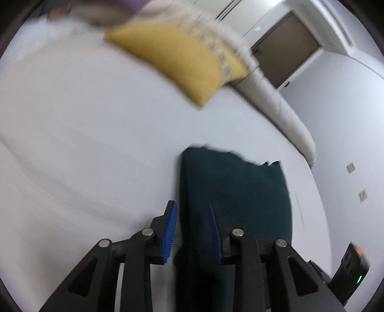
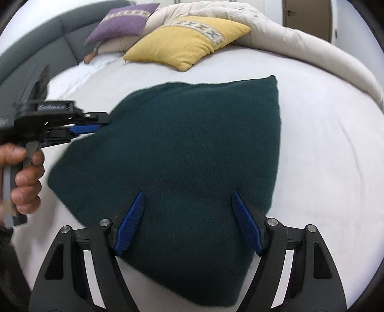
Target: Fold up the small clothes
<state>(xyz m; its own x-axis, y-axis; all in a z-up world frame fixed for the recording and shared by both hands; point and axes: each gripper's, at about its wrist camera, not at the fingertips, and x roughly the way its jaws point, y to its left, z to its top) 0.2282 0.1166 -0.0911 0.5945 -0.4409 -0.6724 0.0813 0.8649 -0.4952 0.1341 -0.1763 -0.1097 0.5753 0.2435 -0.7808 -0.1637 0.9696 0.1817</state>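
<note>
White bed sheet point(image 2: 324, 148) fills both views, with a beige duvet point(image 2: 300, 43) bunched along the far right edge. A yellow cushion point(image 2: 187, 40) and a purple cushion point(image 2: 122, 21) sit at the head end, well clear of the work.

Dark green garment point(image 2: 182, 168), knit or fleece, lies flat on the sheet mid-bed, already doubled over by the look of it. In the right wrist view its long axis runs from the near edge under my right tongs away toward a far corner that points at the duvet side. The left edge slopes out toward the left tongs.

Right gripper point(image 2: 187, 222) hovers directly over the near end of the garment, jaws spread wide, nothing pinched. It is the nearer tool to the cloth's bulk.

Left gripper point(image 1: 192, 230) is at the garment's left edge. From its own camera the jaws stand partly apart with the fold edge running up between them, pads not visibly pressing. I read it as released.

Judgement: the next fold turns on the long axis. The near end goes toward the far corner.
</note>
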